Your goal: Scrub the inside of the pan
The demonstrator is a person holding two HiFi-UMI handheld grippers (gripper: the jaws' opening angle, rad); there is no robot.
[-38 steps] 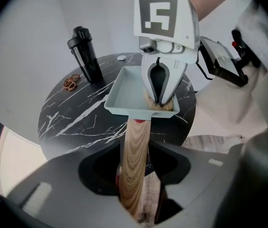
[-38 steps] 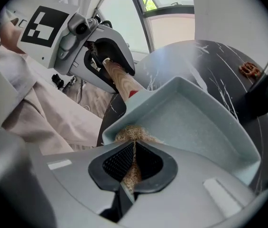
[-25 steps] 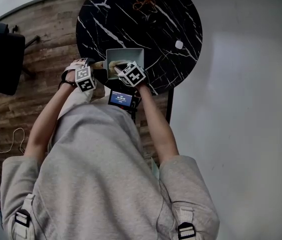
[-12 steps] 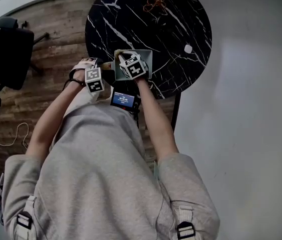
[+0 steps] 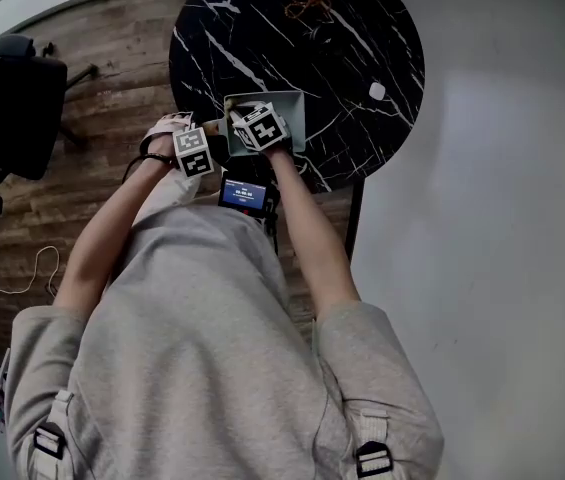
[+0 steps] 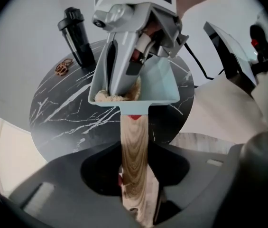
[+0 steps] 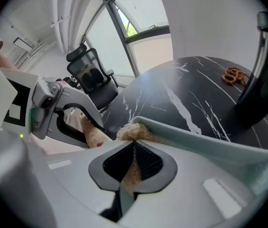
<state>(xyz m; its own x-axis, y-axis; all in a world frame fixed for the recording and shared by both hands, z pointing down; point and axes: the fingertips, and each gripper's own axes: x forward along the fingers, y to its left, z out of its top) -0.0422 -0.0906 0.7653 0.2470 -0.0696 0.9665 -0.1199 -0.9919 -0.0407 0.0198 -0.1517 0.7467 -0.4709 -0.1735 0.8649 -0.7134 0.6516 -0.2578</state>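
Near the top middle of the head view, the pan's (image 5: 290, 118) handle (image 6: 133, 141) was gripped by the left gripper (image 6: 134, 194). A scrubber (image 7: 133, 133) was pinched tight by the right gripper (image 7: 133, 172) inside the pan's left edge.

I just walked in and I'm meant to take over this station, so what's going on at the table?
A person is scrubbing a pale grey-blue square pan on the round black marble table. The left gripper is clamped on the pan's wooden handle. The right gripper pinches a tan fibrous scrub pad and holds it down in the pan's corner next to the handle.
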